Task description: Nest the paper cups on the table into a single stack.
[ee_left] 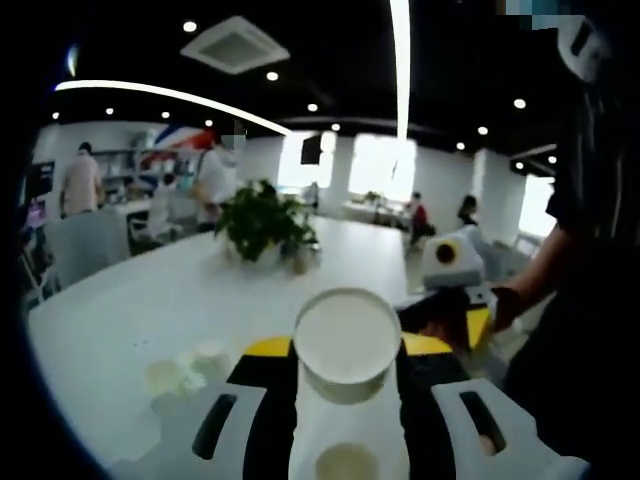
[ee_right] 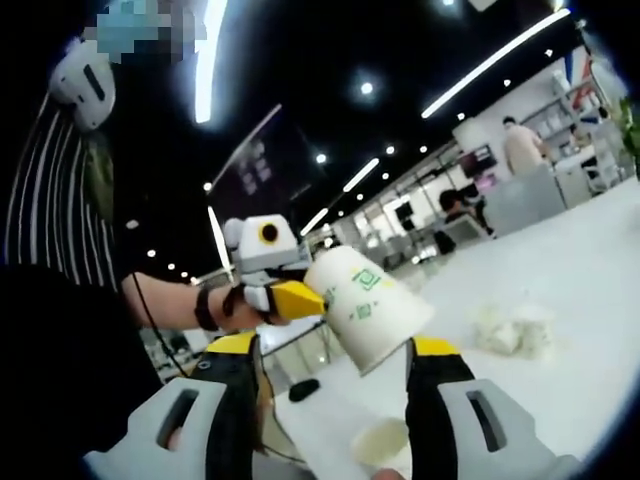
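Note:
A white paper cup (ee_left: 347,340) sits end-on between my left gripper's (ee_left: 347,346) yellow-tipped jaws, which are shut on it above the white table (ee_left: 130,300). In the right gripper view the same cup (ee_right: 365,305) shows green print and lies tilted, its narrow end toward the left gripper (ee_right: 300,300). Its wide end hangs between my right gripper's (ee_right: 335,345) jaws, which stand wider than the cup; it is close to the right-hand jaw. The right gripper (ee_left: 470,325) comes in from the right. Another cup (ee_left: 347,462) (ee_right: 380,440) stands on the table below.
Several loose paper cups (ee_left: 190,368) (ee_right: 515,328) lie on the table to one side. A potted plant (ee_left: 265,225) stands mid-table farther off. A small dark object (ee_right: 302,390) rests near the table edge. The person's arm (ee_left: 560,270) is at the right; people stand at the back.

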A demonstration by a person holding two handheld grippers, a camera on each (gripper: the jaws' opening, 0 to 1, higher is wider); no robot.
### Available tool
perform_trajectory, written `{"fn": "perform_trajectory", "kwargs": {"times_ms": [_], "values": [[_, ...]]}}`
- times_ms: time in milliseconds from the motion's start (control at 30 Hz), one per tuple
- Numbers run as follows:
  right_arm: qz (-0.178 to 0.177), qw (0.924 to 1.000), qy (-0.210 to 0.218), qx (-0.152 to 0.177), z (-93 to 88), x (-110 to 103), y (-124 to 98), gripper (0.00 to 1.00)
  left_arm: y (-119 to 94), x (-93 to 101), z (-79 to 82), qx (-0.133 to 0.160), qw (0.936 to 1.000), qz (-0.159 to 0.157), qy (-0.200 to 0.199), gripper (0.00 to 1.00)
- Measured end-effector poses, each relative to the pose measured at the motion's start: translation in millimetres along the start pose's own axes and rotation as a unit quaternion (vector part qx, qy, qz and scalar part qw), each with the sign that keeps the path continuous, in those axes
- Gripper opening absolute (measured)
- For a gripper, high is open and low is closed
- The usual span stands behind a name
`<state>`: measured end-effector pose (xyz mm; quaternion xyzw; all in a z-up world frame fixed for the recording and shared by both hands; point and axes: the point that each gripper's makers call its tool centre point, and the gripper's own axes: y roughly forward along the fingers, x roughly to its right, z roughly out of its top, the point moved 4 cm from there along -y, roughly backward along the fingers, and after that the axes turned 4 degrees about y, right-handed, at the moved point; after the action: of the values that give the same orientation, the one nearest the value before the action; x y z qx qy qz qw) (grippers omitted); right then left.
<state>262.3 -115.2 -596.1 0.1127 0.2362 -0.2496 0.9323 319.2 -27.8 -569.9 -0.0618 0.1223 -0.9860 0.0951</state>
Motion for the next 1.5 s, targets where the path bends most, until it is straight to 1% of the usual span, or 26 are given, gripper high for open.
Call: {"fn": "perform_trajectory", "kwargs": {"times_ms": [133,267,367,467,500,667,733,867,933,967,1200,1267,1367,1500], "values": [[0.005,1.0000,-0.001,0.001,2.8,-1.0,0.0,0.50,-4.5,-1.2,-4.3,0.001,0.9999,-0.003,-0.014,0.36],[0.015,0.9997,0.009,0.019,11.3,-1.5,-0.5,0.43,-7.8,-0.5,-5.3,0.009,0.9997,-0.005,-0.023,0.36],[0.021,0.9991,0.016,0.032,17.0,0.2,-2.1,0.36,-8.1,1.1,-7.1,0.005,0.9996,-0.009,-0.025,0.36],[0.029,0.9984,0.023,0.043,21.8,1.0,-4.5,0.28,-8.5,3.6,-7.8,0.003,0.9997,-0.013,-0.019,0.36],[0.033,0.9981,0.026,0.044,22.9,1.5,-5.4,0.26,-8.5,4.8,-7.3,0.005,0.9998,-0.015,-0.012,0.36],[0.047,0.9968,0.040,0.051,27.5,0.7,-8.8,0.14,-7.6,8.9,-8.0,0.008,0.9994,-0.030,-0.016,0.36],[0.052,0.9959,0.053,0.052,28.9,0.5,-9.3,0.11,-6.5,7.9,-10.2,0.003,0.9997,-0.026,-0.001,0.36],[0.057,0.9955,0.058,0.049,28.5,0.1,-8.2,0.06,-5.0,8.5,-11.8,0.004,0.9996,-0.029,-0.003,0.36],[0.063,0.9950,0.059,0.049,28.8,-1.8,-7.6,0.02,-4.0,9.9,-13.4,0.001,0.9994,-0.034,-0.012,0.36],[0.073,0.9941,0.065,0.049,29.4,-4.8,-6.8,0.02,-4.2,10.4,-13.8,0.002,0.9993,-0.035,-0.012,0.36],[0.096,0.9913,0.079,0.044,25.5,-13.8,-5.5,0.00,-7.6,12.7,-15.8,0.008,0.9993,-0.034,-0.012,0.38],[0.095,0.9913,0.079,0.044,25.0,-15.0,-5.2,0.00,-8.2,13.3,-16.2,0.010,0.9993,-0.033,-0.012,0.38],[0.099,0.9897,0.092,0.047,24.9,-16.8,-5.6,0.00,-10.1,14.7,-16.5,0.019,0.9991,-0.034,-0.017,0.39],[0.096,0.9902,0.092,0.043,22.7,-17.1,-5.6,0.00,-12.6,13.3,-19.1,0.021,0.9993,-0.027,-0.018,0.42]]}}
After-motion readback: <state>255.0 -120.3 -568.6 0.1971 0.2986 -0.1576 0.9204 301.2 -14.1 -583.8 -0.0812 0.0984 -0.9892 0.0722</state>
